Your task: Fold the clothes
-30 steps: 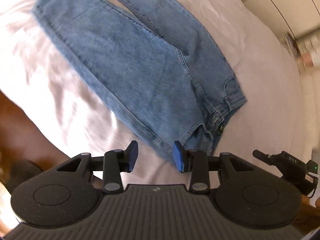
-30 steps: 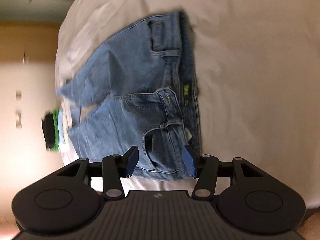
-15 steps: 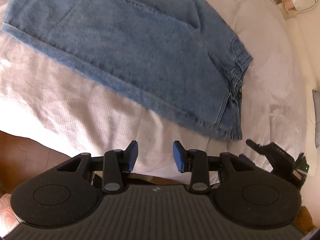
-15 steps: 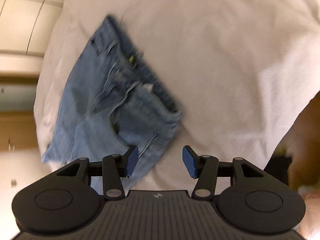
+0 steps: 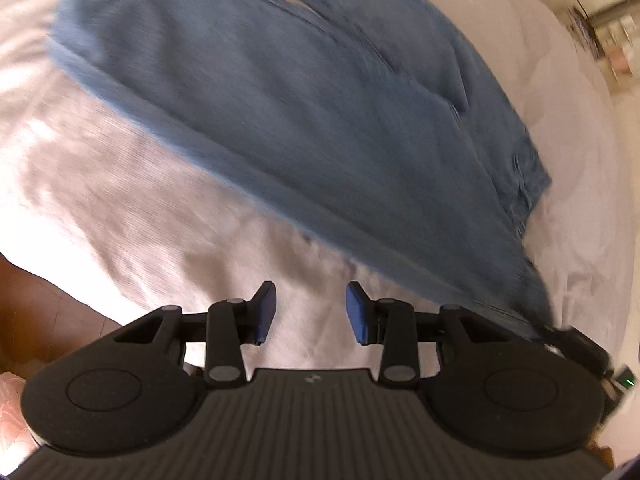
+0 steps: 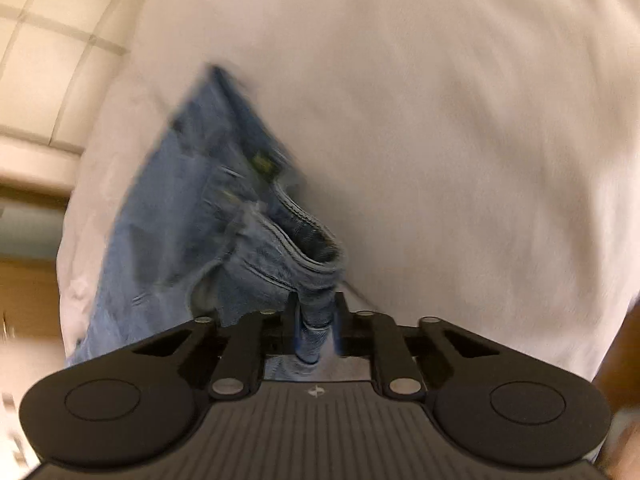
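Note:
A pair of blue jeans (image 5: 304, 128) lies spread on a white bed (image 5: 168, 224), legs running up and left in the left wrist view. My left gripper (image 5: 311, 312) is open and empty, just short of the jeans' near edge. In the right wrist view my right gripper (image 6: 314, 320) is shut on the jeans' waistband corner (image 6: 316, 280), which is bunched up between the fingers. The rest of the jeans (image 6: 180, 216) trails away to the left, blurred. The right gripper also shows at the lower right of the left wrist view (image 5: 580, 344).
The white bed cover (image 6: 460, 160) fills most of both views. Brown floor (image 5: 48, 320) shows past the bed edge at lower left. A pale tiled wall (image 6: 44, 60) lies beyond the bed's left side. Blurred furniture (image 5: 612, 44) stands at upper right.
My right gripper has closed on the waistband corner, which was lying flat before. My left gripper has moved closer to the jeans' near edge and stayed open.

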{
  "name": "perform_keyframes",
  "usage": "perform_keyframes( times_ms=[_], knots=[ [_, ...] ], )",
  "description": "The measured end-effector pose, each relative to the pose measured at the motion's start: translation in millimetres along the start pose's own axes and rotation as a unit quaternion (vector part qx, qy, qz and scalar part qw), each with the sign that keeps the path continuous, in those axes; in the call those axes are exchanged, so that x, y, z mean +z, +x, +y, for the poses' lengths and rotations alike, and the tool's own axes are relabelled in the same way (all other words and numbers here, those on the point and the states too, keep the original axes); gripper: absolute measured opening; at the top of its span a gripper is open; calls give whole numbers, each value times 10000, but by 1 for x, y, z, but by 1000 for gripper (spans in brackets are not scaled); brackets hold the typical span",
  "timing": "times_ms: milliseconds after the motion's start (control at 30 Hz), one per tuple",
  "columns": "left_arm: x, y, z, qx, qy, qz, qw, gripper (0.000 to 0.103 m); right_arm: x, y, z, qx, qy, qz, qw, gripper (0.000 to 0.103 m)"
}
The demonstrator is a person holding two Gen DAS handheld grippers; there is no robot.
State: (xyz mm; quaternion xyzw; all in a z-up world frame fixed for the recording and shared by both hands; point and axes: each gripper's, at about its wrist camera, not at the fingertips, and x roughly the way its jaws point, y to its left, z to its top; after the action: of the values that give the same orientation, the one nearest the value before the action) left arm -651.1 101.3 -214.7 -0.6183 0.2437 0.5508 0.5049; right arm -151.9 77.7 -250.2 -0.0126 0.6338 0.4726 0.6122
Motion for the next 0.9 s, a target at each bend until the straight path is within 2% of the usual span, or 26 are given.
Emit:
perform_keyframes(
  times_ms=[133, 233, 367, 433, 500, 533, 600, 667, 800, 900],
  knots=[
    [3, -14, 23, 99, -413, -309, 9986, 33, 50, -26, 4, -324, -260, -528, 9977, 10],
    [9, -16, 49, 255, -756, -505, 9955, 33, 68, -9, 0, -705, -332, -411, 9961, 14],
    [27, -17, 92, 411, -1290, -696, 9883, 33, 66, 18, 3, -1150, -304, -103, 9928, 35],
    [44, -18, 122, 356, -1724, -809, 9811, 33, 59, 19, 2, -1159, -43, -119, 9932, 43],
    [63, -20, 155, 227, -2200, -913, 9709, 33, 52, 18, 4, -1348, 88, -120, 9908, 58],
    [73, -21, 167, 201, -2281, -950, 9688, 33, 46, 14, 4, -1420, 159, -161, 9896, 58],
    [100, -22, 190, 199, -2203, -971, 9704, 33, 30, 1, 5, -1540, 292, -313, 9871, 64],
    [125, -20, 208, 147, -2008, -890, 9755, 33, 11, -11, 17, -1663, 353, -530, 9840, 68],
    [169, -10, 236, -174, -1569, -394, 9867, 33, -45, -29, 47, -1715, 562, -1007, 9784, 68],
    [184, 0, 252, -539, -1587, 13, 9859, 34, -101, -27, 82, -1612, 704, -1231, 9767, 68]
  ],
)
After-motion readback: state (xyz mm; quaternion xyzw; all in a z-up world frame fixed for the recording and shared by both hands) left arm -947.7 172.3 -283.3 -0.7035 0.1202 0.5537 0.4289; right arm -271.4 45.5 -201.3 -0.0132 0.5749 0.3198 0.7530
